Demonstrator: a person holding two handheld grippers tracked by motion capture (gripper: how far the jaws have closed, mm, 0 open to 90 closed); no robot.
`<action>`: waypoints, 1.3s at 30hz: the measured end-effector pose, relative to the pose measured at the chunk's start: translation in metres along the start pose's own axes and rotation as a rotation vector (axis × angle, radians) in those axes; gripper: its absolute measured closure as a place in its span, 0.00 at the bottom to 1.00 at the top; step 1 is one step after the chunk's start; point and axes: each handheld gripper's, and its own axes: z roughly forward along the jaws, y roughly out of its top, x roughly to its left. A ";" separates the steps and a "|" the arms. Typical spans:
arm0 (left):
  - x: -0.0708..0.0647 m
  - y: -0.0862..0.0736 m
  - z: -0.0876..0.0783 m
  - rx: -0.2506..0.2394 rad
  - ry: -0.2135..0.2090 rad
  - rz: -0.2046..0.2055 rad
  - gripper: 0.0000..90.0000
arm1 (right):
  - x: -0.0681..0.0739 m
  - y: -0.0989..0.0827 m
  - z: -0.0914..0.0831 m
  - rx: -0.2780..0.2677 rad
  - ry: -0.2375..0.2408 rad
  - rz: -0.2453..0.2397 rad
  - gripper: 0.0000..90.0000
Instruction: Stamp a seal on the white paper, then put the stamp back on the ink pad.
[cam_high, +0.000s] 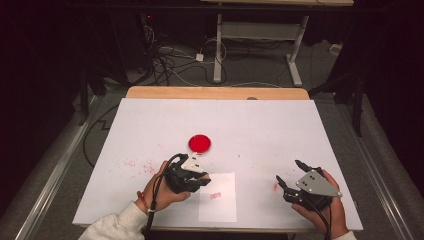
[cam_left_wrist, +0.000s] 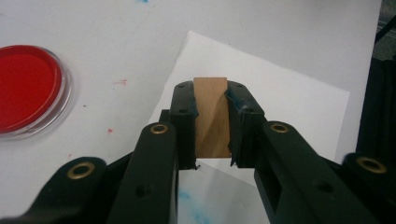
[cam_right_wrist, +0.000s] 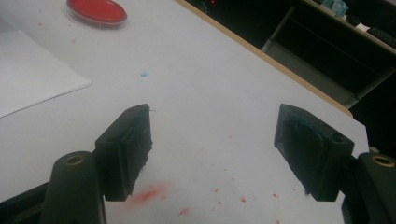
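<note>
My left gripper (cam_high: 202, 180) (cam_left_wrist: 211, 119) is shut on a small wooden block (cam_left_wrist: 211, 116), held over the top left corner of a white paper sheet (cam_high: 218, 197) (cam_left_wrist: 299, 102) (cam_right_wrist: 32, 77). The sheet carries a red stamped mark (cam_high: 215, 195). A round red ink pad (cam_high: 200, 143) (cam_left_wrist: 25, 88) (cam_right_wrist: 96, 10) lies on the table beyond the left gripper. My right gripper (cam_high: 289, 173) (cam_right_wrist: 215, 149) stands open above bare table at the right, with nothing between its jaws.
The table is covered in white (cam_high: 260, 130) with red ink smears at the left (cam_high: 137, 165) and one near the right gripper (cam_high: 275, 186) (cam_right_wrist: 149, 193). A wooden edge (cam_high: 215, 92) runs along the far side. Cables and a desk frame (cam_high: 218, 45) lie on the floor beyond.
</note>
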 end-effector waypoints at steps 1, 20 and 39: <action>0.001 -0.001 -0.001 0.002 0.006 -0.002 0.81 | 0.000 0.000 0.001 0.000 0.004 -0.003 0.31; 0.027 -0.005 -0.022 -0.046 0.082 -0.067 0.81 | 0.001 0.000 0.005 0.005 0.020 -0.002 0.31; 0.080 0.022 -0.002 -0.036 0.118 -0.138 0.81 | 0.008 -0.002 0.007 0.029 0.047 -0.018 0.32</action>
